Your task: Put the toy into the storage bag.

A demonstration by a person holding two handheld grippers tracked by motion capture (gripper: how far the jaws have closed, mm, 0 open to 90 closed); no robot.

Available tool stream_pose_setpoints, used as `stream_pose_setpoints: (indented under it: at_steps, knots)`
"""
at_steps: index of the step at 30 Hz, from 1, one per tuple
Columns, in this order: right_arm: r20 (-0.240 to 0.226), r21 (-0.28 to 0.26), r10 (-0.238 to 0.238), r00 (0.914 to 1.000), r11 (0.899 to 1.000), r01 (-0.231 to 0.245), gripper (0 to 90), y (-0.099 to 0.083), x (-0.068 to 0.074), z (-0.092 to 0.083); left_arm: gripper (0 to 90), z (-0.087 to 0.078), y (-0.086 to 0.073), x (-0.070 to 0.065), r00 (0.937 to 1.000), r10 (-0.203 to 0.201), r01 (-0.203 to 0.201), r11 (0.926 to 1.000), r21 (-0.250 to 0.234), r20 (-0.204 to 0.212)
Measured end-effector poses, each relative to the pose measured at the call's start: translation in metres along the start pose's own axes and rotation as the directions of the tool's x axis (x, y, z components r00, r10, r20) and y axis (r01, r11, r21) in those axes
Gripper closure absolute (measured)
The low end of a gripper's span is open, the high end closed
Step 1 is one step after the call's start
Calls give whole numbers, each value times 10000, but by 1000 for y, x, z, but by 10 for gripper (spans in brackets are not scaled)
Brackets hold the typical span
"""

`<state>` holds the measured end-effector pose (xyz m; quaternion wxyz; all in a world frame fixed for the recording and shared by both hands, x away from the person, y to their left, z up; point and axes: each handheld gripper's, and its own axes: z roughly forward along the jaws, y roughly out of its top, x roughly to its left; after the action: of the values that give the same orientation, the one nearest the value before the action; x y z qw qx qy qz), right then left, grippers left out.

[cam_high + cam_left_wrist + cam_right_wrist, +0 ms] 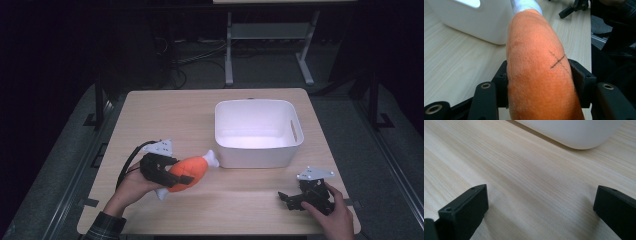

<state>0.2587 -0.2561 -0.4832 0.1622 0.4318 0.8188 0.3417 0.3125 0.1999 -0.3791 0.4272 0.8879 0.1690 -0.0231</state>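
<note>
An orange plush drumstick [192, 170] with white bone ends hangs just above the table's left front, and my left gripper [172, 176] is shut on its orange body. In the left gripper view both black jaws press into the plush drumstick [536, 72], whose white tip points toward the white bin [474, 17]. My right gripper [292, 199] rests at the table's front right with its jaws wide apart. The right gripper view shows the right gripper [541, 207] with bare wood between its jaws, and the white bin [574, 132] ahead.
The white rectangular bin [295, 145] with handle slots stands at the table's centre right, its inside showing nothing. The wooden table [165, 115] has bare wood on its left and front. Dark floor, cables and a metal frame lie beyond the far edge.
</note>
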Motion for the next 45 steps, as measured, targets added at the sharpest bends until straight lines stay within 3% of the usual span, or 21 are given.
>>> stream_pose_setpoints:
  at_steps: [28,45]
  knots:
    - [-11,-1,1,10000,10000,-1,0,0,0,0,438,-19,47,6,9973,661,-655,9976,-211,331]
    - [0,-9,4,10000,10000,-4,0,0,0,0,438,-16,91,10,9878,1432,-1431,9897,-53,610]
